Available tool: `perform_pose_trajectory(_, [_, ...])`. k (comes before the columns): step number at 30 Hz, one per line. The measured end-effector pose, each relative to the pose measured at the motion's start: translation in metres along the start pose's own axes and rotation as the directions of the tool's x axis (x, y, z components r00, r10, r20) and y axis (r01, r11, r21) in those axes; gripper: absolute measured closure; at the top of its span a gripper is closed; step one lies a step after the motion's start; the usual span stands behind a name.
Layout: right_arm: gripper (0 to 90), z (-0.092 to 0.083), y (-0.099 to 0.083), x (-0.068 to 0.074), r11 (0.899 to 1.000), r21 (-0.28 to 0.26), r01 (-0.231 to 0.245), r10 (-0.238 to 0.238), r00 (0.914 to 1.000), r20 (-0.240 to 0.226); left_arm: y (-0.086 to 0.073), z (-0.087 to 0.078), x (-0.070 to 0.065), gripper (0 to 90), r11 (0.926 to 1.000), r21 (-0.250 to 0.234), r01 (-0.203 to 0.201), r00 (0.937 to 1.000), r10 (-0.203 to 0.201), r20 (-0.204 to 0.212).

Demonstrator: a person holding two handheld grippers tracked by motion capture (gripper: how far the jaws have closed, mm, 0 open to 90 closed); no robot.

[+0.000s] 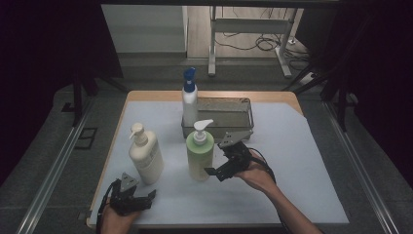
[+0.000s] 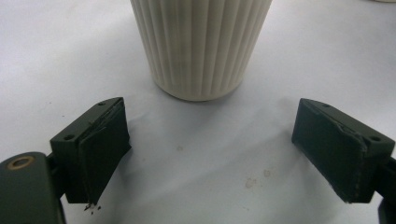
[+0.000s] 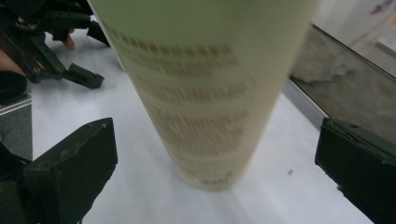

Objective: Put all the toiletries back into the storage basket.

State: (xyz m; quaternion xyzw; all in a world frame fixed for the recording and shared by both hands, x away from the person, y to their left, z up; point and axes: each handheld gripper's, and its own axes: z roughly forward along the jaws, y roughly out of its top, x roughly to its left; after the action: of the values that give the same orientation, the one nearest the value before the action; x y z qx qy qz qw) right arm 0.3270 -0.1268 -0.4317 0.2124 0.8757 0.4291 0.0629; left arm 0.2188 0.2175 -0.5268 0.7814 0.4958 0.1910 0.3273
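1. Right gripper: jaws at full spread, nothing held. The green pump bottle stands upright directly ahead, its base between the 2 pads but clear of both.
2. Bottle long axis: vertical. The jaws lie level, so a side grip looks feasible w/o re-orienting.
3. Right gripper is much nearer this bottle than the left gripper, which rests open and empty facing the cream ribbed bottle just ahead of its jaws.
4. Appearance: pale green body, white pump head, printed label text (blurred). Metal tray sits beyond, w/ a blue-capped bottle.
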Motion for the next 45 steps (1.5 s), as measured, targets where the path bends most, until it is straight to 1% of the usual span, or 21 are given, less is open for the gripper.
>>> perform_pose_trajectory(7, [0.0,0.011,0.012,0.007,1.000,0.006,0.018,-0.018,0.9997,0.016,0.000,0.000,0.000,10.7,1.0000,0.000,0.000,1.0000,0.000,0.000])
perform_pose_trajectory(13, [0.2,0.016,0.018,0.007,1.000,-0.002,0.031,-0.031,0.9988,0.038,0.000,0.000,0.000,10.7,1.0000,0.000,-0.001,1.0000,0.001,0.000])
perform_pose_trajectory(20, [2.9,0.024,0.023,0.008,1.000,-0.013,0.017,-0.017,0.9992,0.037,0.000,0.000,0.000,10.7,1.0000,0.001,-0.002,1.0000,0.002,0.001])
perform_pose_trajectory(24, [6.3,0.028,0.025,0.009,1.000,-0.022,0.020,-0.019,0.9991,0.037,0.000,0.000,0.000,10.7,1.0000,0.001,-0.002,1.0000,0.002,0.001])
perform_pose_trajectory(26, [8.3,0.029,0.026,0.010,0.999,-0.021,0.025,-0.024,0.9986,0.047,0.000,0.000,0.000,10.7,1.0000,0.001,-0.002,1.0000,0.002,0.001])
perform_pose_trajectory(28, [10.5,0.030,0.025,0.010,0.999,-0.024,0.024,-0.022,0.9980,0.059,0.000,0.000,0.000,10.7,1.0000,0.001,-0.002,1.0000,0.002,0.001])
perform_pose_trajectory(29, [10.9,0.030,0.025,0.010,0.999,-0.025,0.025,-0.024,0.9980,0.058,0.000,0.000,0.000,10.7,1.0000,0.001,-0.003,1.0000,0.003,0.001])
perform_pose_trajectory(32, [11.3,0.029,0.025,0.012,0.999,-0.024,0.027,-0.025,0.9970,0.073,0.000,0.000,0.000,10.7,1.0000,0.001,-0.002,1.0000,0.002,0.001])
perform_pose_trajectory(37, [11.6,0.029,0.025,0.013,1.000,-0.022,0.016,-0.014,0.9962,0.086,0.000,0.000,0.000,10.7,1.0000,0.001,-0.003,1.0000,0.003,0.001])
perform_pose_trajectory(42, [11.9,0.028,0.028,0.014,1.000,0.006,0.004,-0.004,0.9951,0.099,0.000,0.000,0.000,10.7,1.0000,0.002,-0.003,1.0000,0.003,0.002])
perform_pose_trajectory(45, [12.0,0.026,0.030,0.014,1.000,0.012,0.000,-0.001,0.9941,0.109,0.000,0.000,0.000,10.7,1.0000,0.002,-0.003,1.0000,0.003,0.001])
